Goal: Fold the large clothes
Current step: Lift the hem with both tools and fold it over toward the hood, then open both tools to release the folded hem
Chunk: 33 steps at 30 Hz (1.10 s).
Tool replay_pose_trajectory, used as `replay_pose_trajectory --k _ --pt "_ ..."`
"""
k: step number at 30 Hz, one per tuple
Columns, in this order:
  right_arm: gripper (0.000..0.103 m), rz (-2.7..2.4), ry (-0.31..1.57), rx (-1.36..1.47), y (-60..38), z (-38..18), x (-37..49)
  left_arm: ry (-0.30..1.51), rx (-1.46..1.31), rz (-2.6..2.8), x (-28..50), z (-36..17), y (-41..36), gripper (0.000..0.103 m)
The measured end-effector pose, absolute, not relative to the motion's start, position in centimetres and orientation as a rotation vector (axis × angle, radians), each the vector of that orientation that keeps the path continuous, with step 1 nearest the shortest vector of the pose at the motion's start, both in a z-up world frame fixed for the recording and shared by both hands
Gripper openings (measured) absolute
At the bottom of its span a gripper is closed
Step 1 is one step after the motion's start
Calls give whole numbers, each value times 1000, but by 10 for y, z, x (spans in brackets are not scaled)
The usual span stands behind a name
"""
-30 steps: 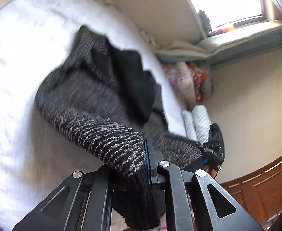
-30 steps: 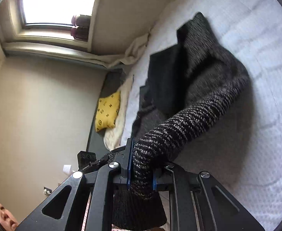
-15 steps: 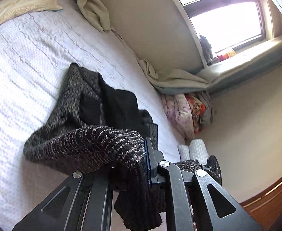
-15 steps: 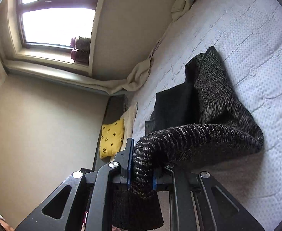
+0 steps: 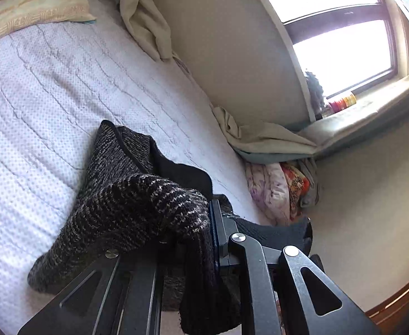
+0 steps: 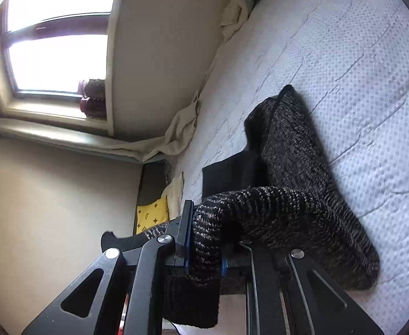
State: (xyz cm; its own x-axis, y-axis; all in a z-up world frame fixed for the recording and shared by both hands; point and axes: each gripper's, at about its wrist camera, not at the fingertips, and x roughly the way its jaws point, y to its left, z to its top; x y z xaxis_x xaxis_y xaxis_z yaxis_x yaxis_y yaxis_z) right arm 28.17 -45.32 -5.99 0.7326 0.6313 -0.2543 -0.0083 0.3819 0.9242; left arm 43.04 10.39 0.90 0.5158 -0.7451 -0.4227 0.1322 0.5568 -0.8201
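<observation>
A black-and-grey knit sweater [image 5: 120,164] lies bunched on the white quilted bed [image 5: 50,83], with a plain black lining showing at its middle. My left gripper [image 5: 201,231] is shut on a thick knit edge of the sweater, whose ribbed end hangs down over the jaws. In the right wrist view the same sweater [image 6: 291,139] stretches from the bed [image 6: 344,42] to my right gripper [image 6: 204,240], which is shut on another ribbed knit edge. Both held parts drape off the bed's near side.
A beige blanket [image 5: 145,25] lies crumpled along the wall. A pale pillow [image 5: 31,11] sits at the bed's far end. Floral bedding [image 5: 277,189] is piled on the floor below the window [image 5: 338,44]. A yellow patterned cushion [image 6: 152,215] shows beside the bed.
Both grippers have drawn back from the bed with the sweater edges held. The sweater has slid toward the bed's near edge and bunched, and more bare quilt shows beyond it.
</observation>
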Motion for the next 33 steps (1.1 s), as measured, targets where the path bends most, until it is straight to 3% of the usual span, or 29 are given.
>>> replay_pose_trajectory --k 18,21,26,29,33 --pt "13 305 710 1159 -477 -118 348 942 -875 -467 498 -66 110 15" --pt "17 304 710 1150 -476 -116 353 948 -877 -453 499 -71 111 23" --pt "34 303 673 1173 -477 -109 353 895 -934 -452 492 -62 119 51" --pt "48 254 597 1199 -493 -102 343 848 -938 -455 485 -48 125 57" --pt "48 148 580 1140 -506 -89 331 845 -804 -437 471 -30 112 58"
